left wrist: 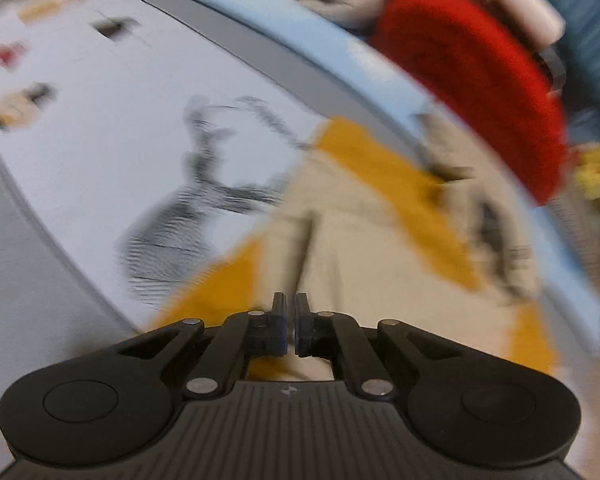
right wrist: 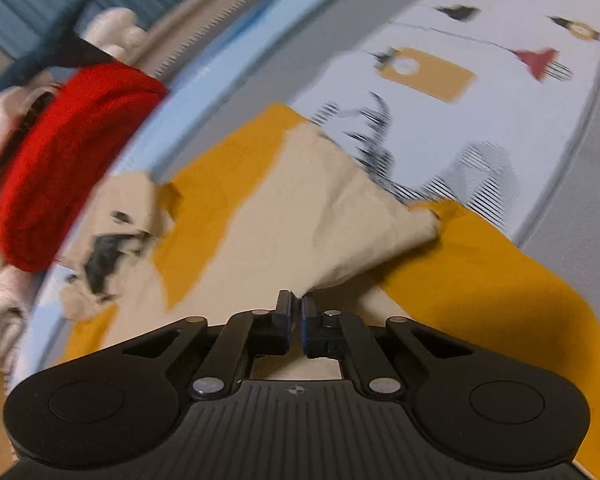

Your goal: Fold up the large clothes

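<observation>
A beige and mustard garment (right wrist: 308, 208), lying on a printed sheet (right wrist: 500, 92), is being pinched in the closed right gripper (right wrist: 296, 308) and left gripper (left wrist: 290, 308); a fold is apparently being carried over, calling for even laying-down.

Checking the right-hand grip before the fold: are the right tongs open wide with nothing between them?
No: the right tongs are closed on a lifted fold of the beige and mustard garment.
</observation>
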`<state>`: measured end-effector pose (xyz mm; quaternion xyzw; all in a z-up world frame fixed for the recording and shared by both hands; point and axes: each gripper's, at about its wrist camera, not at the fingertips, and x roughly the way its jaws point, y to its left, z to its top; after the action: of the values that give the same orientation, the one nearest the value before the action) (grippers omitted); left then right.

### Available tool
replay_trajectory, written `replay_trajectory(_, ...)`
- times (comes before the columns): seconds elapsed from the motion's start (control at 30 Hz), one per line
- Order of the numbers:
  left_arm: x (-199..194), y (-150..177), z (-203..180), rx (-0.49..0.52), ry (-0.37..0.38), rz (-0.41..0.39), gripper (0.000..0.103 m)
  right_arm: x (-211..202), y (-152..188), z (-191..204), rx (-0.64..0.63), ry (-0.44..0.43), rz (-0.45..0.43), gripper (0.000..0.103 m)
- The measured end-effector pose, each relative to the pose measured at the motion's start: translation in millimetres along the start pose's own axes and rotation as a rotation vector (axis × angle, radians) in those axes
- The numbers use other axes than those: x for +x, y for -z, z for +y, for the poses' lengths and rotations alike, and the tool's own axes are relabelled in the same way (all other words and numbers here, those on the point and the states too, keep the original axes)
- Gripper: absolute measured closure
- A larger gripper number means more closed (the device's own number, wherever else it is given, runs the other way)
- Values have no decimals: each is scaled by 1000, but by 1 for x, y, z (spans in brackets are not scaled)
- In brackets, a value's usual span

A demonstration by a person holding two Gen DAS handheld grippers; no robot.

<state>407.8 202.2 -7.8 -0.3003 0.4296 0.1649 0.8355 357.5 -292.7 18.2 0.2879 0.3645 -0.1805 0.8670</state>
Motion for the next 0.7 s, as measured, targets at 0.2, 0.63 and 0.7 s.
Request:
replay_trajectory(0.2, -12, -4, -18, 107, 93, -84, 94, -20, -3, -1, -25, 136, -175, 90)
replay_trajectory(0.63, 28, 16, -24, 149, 89, 82, 77, 35, -12, 2, -140, 43, 19, 77)
replay_trajectory(0.7, 26, 14, -24, 158, 91, 71, 75, 38, -12, -4, -114, 75, 40, 77)
